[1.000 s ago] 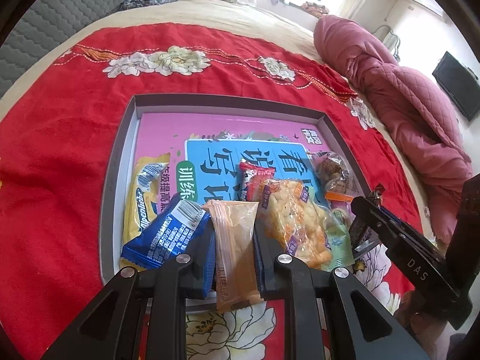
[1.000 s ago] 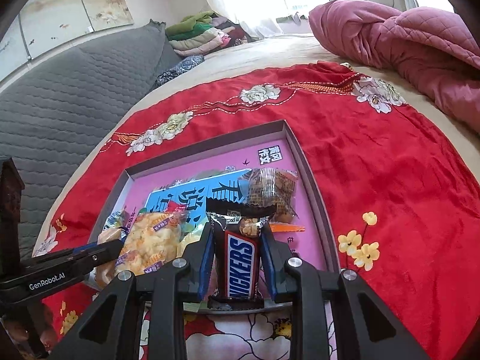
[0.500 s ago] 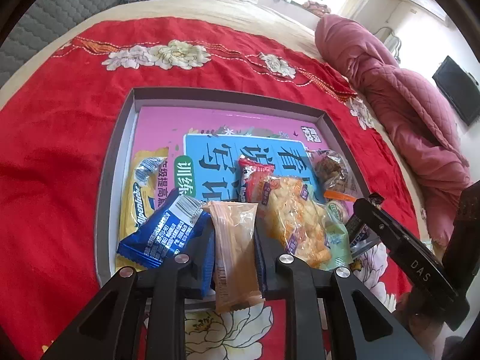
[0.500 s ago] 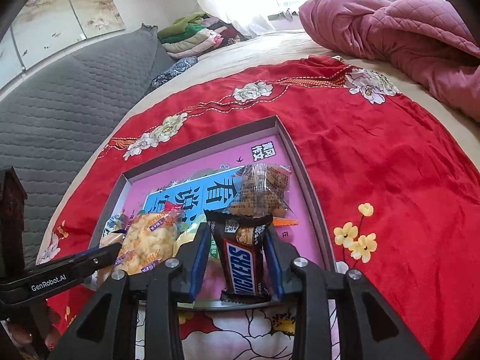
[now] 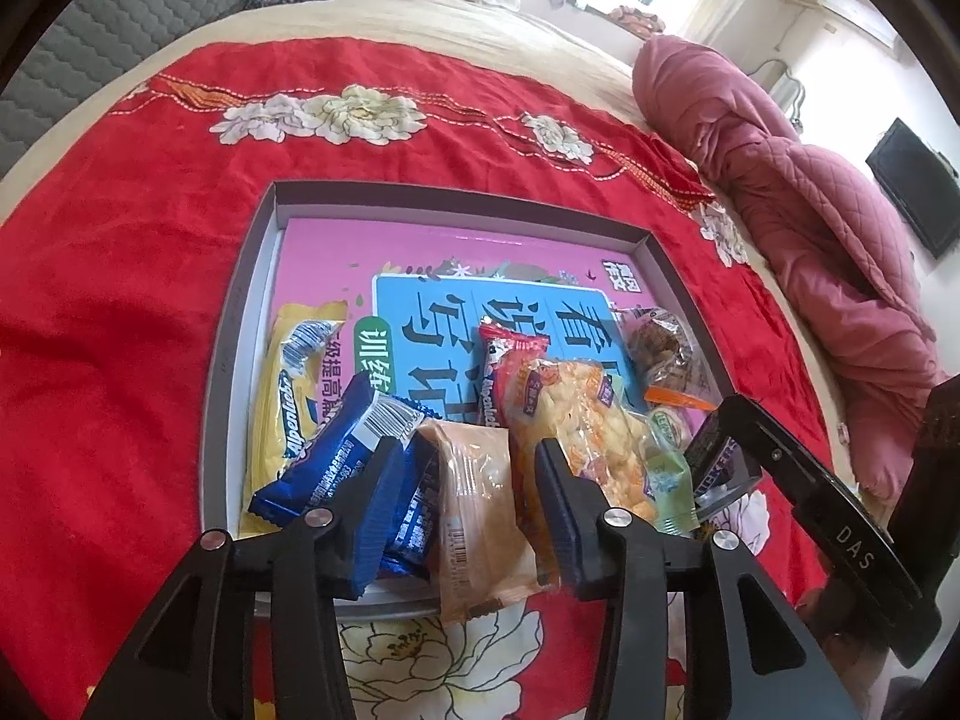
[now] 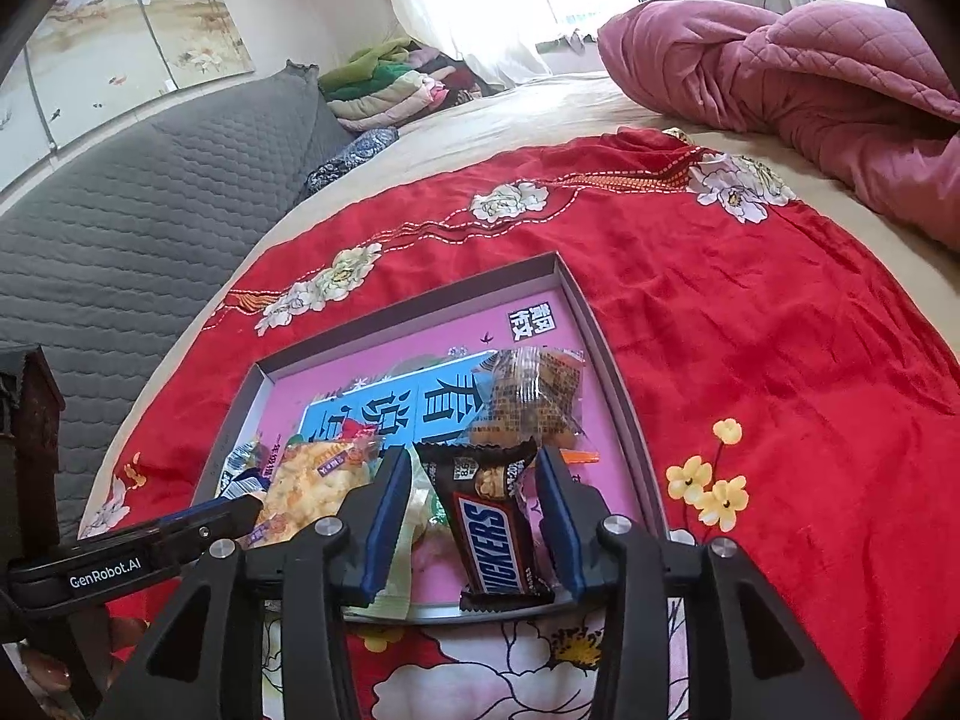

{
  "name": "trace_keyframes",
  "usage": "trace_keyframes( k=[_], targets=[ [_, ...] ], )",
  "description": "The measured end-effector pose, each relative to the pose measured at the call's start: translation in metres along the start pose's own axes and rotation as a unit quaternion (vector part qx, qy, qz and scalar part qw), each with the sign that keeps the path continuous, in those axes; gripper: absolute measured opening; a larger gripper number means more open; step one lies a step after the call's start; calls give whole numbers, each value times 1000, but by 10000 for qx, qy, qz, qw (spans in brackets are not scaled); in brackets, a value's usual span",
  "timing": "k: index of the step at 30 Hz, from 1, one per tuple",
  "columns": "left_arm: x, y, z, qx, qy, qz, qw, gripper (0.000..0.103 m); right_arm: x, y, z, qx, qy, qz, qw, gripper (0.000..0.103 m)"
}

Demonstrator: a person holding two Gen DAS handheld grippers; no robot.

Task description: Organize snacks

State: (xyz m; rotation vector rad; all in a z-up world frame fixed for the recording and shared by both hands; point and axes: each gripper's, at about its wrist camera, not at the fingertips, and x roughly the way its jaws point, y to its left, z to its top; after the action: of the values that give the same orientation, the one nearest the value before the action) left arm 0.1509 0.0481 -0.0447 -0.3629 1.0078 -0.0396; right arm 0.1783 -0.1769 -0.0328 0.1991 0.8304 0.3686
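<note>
Risk noted: left hand-held gripper (image 5: 462, 468) and right hand-held gripper (image 6: 474, 480), both spread wide, straddle orange packet (image 5: 480, 504) and Snickers bar (image 6: 495, 531) overhanging tray (image 5: 240, 324) near rim; either may slide out.

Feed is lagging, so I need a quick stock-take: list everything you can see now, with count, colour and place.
Tray: 1, grey, on red cloth.
Book: 1, pink and blue, lining tray.
Alpenliebe pack: 1, yellow, tray's left.
Wafer packet: 1, blue, tray's near-left.
Cake packet: 1, clear-orange, between left fingers.
Puffed-snack bag: 1, yellow, centre.
Snickers bar: 1, brown, between right fingers.
Nut packet: 1, clear-brown, tray's right.
Quilt: 1, pink, far right.
Left gripper: open.
Right gripper: open.
</note>
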Motion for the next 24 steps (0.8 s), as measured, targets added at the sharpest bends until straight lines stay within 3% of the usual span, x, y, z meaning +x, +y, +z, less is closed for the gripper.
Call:
trace_keyframes(
  k=[8, 13, 15, 24],
  targets=[
    [-11, -2, 1, 39, -84, -25, 10000, 53, -7, 2, 3, -45, -99, -48, 9999, 46],
    [-25, -7, 1, 119, -208, -22, 9997, 58, -18, 6, 2, -169, -208, -68, 9996, 53],
    [-31, -11, -1, 232, -265, 30, 9994, 63, -23, 9, 1, -250, -252, -65, 9993, 54],
    [-56, -18, -12, 412, -503, 424, 9970, 64, -51, 17, -3, -428, -444, -52, 9981, 63]
  ],
)
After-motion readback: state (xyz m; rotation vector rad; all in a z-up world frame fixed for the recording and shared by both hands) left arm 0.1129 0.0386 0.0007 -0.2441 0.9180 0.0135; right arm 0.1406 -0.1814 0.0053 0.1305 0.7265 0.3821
